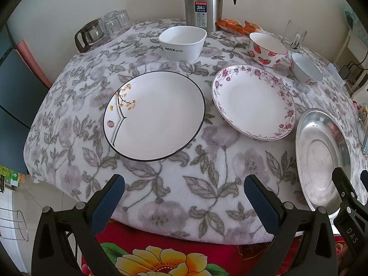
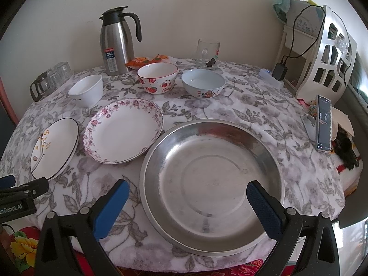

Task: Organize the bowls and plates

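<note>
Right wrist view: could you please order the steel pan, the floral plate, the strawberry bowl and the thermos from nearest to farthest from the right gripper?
From the right gripper, which is open:
1. Steel pan, directly under the fingers.
2. Floral plate, ahead to the left.
3. Strawberry bowl, farther back, about centre.
4. Thermos, at the table's far edge by the wall.

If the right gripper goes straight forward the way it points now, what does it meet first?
Most likely the steel plate: the right gripper, jaws open, already straddles its near rim. How high it hovers above the plate is unclear, so it might pass over toward the blue-white bowl.
</note>
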Demonstrator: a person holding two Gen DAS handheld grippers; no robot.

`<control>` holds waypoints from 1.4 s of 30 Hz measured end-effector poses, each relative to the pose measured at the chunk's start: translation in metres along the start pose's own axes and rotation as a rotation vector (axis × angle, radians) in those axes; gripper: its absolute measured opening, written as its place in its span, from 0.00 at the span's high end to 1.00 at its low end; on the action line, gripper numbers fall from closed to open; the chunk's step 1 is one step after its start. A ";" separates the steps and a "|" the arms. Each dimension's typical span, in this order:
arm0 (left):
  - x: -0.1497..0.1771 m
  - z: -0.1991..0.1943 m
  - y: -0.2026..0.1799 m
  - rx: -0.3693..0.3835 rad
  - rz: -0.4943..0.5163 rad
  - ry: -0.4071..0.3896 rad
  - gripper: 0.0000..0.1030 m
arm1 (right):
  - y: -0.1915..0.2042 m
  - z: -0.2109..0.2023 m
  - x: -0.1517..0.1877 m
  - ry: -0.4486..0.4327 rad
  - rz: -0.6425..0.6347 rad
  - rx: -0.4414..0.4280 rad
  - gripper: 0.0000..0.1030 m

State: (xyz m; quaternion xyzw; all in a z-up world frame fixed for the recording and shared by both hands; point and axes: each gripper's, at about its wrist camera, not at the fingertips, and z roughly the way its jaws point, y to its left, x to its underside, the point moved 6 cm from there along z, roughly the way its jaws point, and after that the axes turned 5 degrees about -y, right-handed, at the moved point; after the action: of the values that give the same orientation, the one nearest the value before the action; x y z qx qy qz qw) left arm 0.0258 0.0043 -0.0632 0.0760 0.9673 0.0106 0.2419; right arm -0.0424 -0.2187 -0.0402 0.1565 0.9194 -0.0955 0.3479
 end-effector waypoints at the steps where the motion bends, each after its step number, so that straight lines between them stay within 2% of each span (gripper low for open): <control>1: 0.000 0.000 0.000 0.000 -0.001 0.000 0.00 | 0.000 0.000 0.000 0.000 -0.001 -0.002 0.00; 42: 0.001 0.001 -0.002 0.000 -0.002 0.004 0.00 | 0.003 0.000 0.001 0.005 0.000 -0.007 0.00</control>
State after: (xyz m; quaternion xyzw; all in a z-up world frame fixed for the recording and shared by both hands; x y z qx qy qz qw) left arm 0.0250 0.0028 -0.0645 0.0752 0.9678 0.0105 0.2402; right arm -0.0420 -0.2159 -0.0415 0.1556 0.9207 -0.0919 0.3460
